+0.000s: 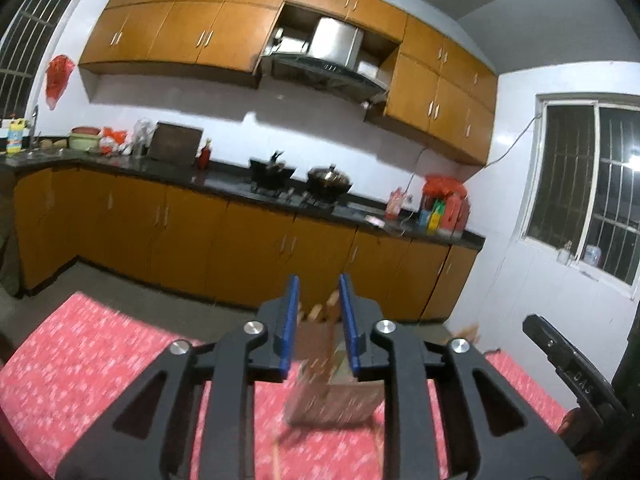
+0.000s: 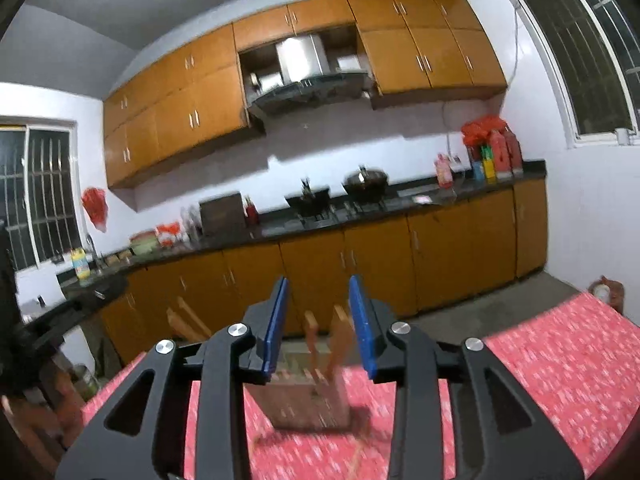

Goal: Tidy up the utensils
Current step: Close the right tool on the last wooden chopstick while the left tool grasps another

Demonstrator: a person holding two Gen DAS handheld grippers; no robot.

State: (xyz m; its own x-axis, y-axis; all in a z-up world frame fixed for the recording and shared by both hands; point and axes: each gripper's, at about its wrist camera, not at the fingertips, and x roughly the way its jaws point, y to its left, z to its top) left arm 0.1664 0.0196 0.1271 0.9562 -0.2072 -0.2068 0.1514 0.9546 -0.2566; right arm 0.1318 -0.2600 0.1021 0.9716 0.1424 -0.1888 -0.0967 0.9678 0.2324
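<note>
A brown utensil holder (image 1: 332, 396) stands on the red patterned tablecloth (image 1: 80, 364), with wooden handles (image 1: 320, 312) sticking up from it. It is blurred. My left gripper (image 1: 319, 284) is open and empty, raised above and in front of the holder. In the right wrist view the same holder (image 2: 308, 400) with wooden handles (image 2: 340, 336) stands on the tablecloth (image 2: 560, 364). My right gripper (image 2: 318, 284) is open and empty, also above the holder. Thin sticks lie on the cloth near the holder (image 2: 356, 452). The right gripper's black body (image 1: 568, 364) shows at the right of the left wrist view.
A kitchen counter (image 1: 224, 184) with orange cabinets runs along the far wall, holding a wok (image 1: 330, 180), a pot, bottles and bags. Barred windows are on both side walls. A wooden chair back (image 2: 188, 320) stands beyond the table's left side.
</note>
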